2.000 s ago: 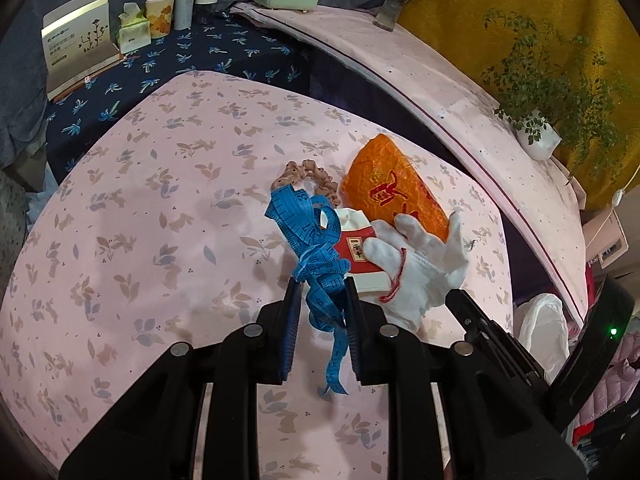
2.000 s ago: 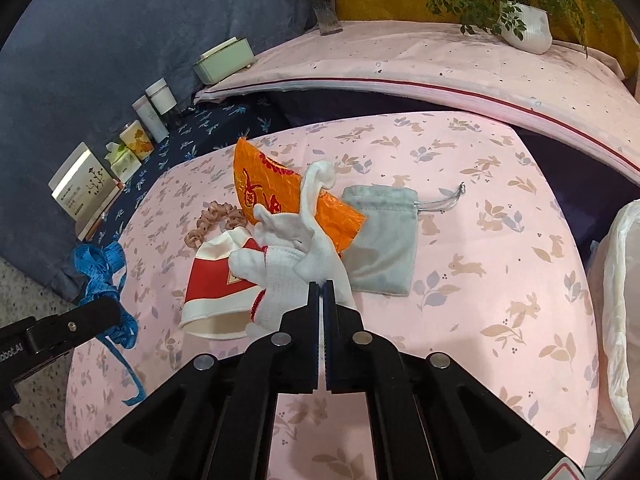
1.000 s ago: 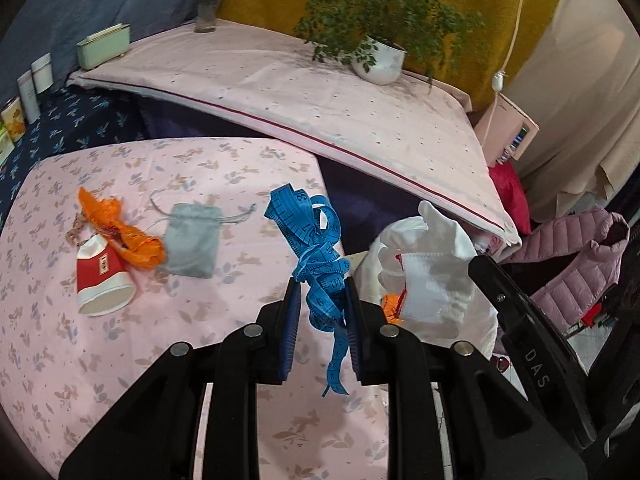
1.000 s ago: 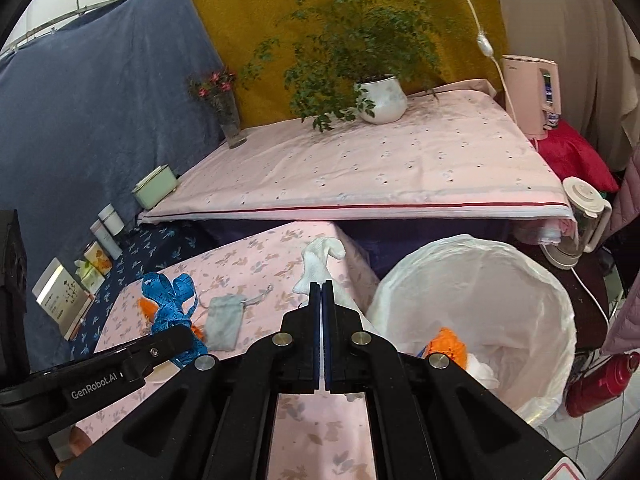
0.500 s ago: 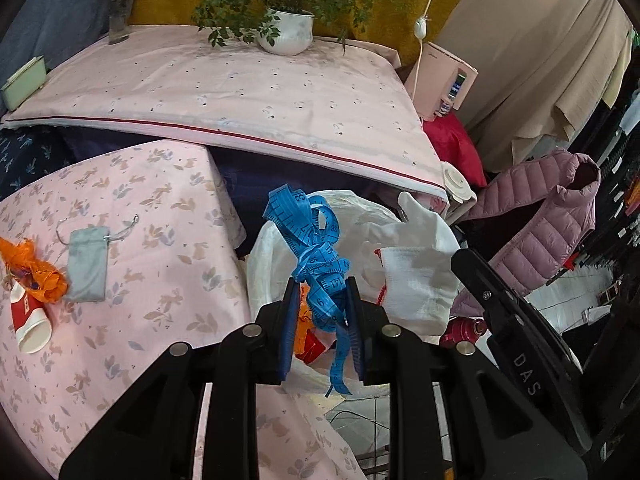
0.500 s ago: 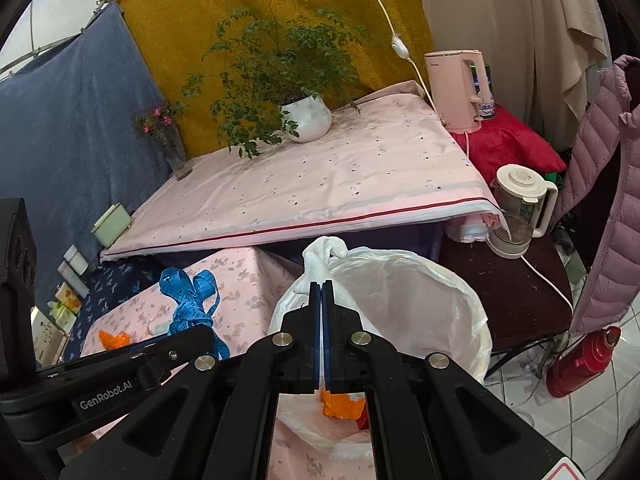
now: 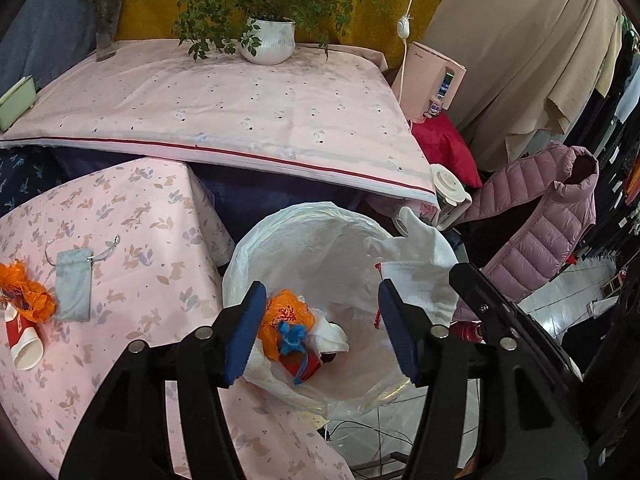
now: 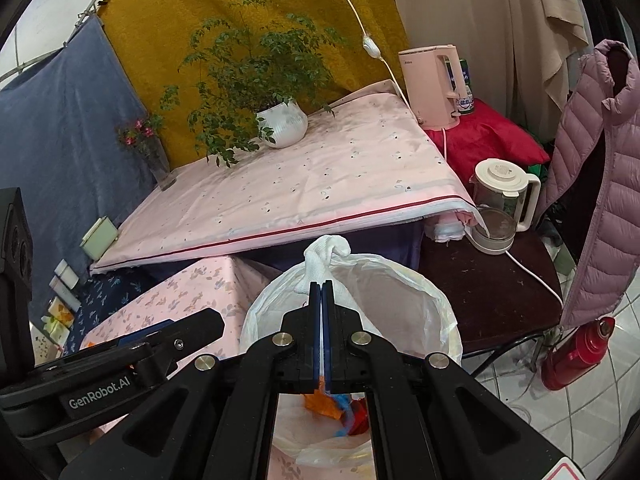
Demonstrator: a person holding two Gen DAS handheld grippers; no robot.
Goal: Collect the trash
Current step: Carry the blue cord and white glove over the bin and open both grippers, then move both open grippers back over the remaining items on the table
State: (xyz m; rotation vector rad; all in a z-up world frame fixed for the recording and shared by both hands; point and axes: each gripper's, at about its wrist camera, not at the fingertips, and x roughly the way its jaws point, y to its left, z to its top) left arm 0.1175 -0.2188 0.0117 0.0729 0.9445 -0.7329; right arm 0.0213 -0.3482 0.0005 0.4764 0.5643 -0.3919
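One white bin bag (image 7: 304, 240) | holds orange wrapper (image 7: 286, 312), blue tape (image 7: 292, 334)

This looks like a room in somebody's home. At the top of the frame a green potted plant (image 7: 267, 40) stands on a wide tabletop (image 7: 208, 108) under a pink cloth, and a vase of little flowers (image 7: 107, 20) stands at the upper left. At the upper right a pink water heater (image 7: 430, 84) sits on a red cloth, with a white kettle (image 8: 502, 196) near it. A puffy pink jacket (image 7: 540, 228) hangs at the right, in front of a rack of clothes. Yellow and blue cloths hang on the walls. A bin lined with a white trash bag (image 7: 320, 232) stands on the tiled floor (image 8: 580, 400), beside a red flask (image 8: 576, 354).
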